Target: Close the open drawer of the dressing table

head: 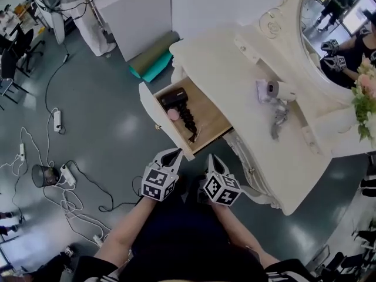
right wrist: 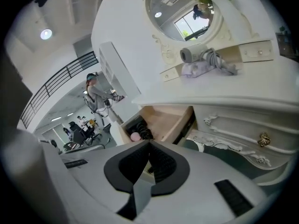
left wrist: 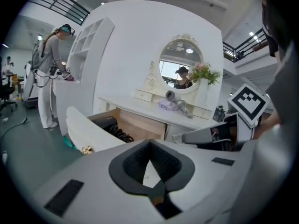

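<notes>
Drawer (head: pixel 165 125) at centre frame stands pulled well out of the dressing table (head: pixel 235 81), so by my reckoning nothing's done yet; my left gripper (head: pixel 175 153) and right gripper (head: pixel 212 158) hover just below its front, jaws pressed together, empty

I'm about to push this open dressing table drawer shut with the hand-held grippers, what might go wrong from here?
The coiled cord of the black hair dryer ends close to a side wall of the drawer. If it rides up, it may snag as the drawer slides in.

The left hand-held gripper and right hand-held gripper are both shut and sit by one end of the front panel. Pushing there alone might skew the drawer.
</notes>
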{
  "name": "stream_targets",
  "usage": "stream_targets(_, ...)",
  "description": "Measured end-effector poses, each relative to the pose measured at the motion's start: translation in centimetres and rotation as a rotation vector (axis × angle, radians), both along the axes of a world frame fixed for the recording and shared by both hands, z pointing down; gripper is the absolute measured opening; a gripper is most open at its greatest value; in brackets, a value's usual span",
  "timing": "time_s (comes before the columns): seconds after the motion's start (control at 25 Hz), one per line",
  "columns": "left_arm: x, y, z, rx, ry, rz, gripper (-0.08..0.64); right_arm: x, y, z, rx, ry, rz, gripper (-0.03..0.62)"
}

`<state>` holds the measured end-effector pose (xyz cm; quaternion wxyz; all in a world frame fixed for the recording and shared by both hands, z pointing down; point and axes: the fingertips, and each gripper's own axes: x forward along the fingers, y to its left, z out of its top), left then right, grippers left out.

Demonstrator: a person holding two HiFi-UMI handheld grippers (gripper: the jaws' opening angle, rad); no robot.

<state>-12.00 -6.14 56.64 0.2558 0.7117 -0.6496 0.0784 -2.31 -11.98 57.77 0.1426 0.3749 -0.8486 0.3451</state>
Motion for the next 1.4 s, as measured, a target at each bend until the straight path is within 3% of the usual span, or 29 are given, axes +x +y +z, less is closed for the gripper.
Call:
stream_targets(0.36, -5.1, 4.2, 2.0, -0.119, 0.006, -0.124, 0.014, -7.7, 2.6, -2.3, 0.015, -0.046, -0.185, 0.014)
stream_targets(0.52, -6.7, 4.9, 2.9, -0.171, -0.022, -0.112, 0.014, -10.1, 4.7, -1.8, -0.037, -0.059, -0.24, 0.015)
stream_targets(0.68, -7.3, 5.8, 4.0, -0.215, -0.018, -0.09, 0.015, -10.6, 6.6, 0.1, -0.093, -0.013, -0.242, 0.015)
stream_targets(0.96, -6.9, 5.6, 4.7, -0.224, -0.008, -0.037, 0.015, -10.4, 8.9, 2.0, -0.176, 0.026, -0.257, 0.014)
stream_targets(1.4, -7.6, 2.3, 6.2, -0.266, -0.023, -0.014, 0.015, -10.5, 6.8, 4.8, -0.268, 0.101, -0.252, 0.014)
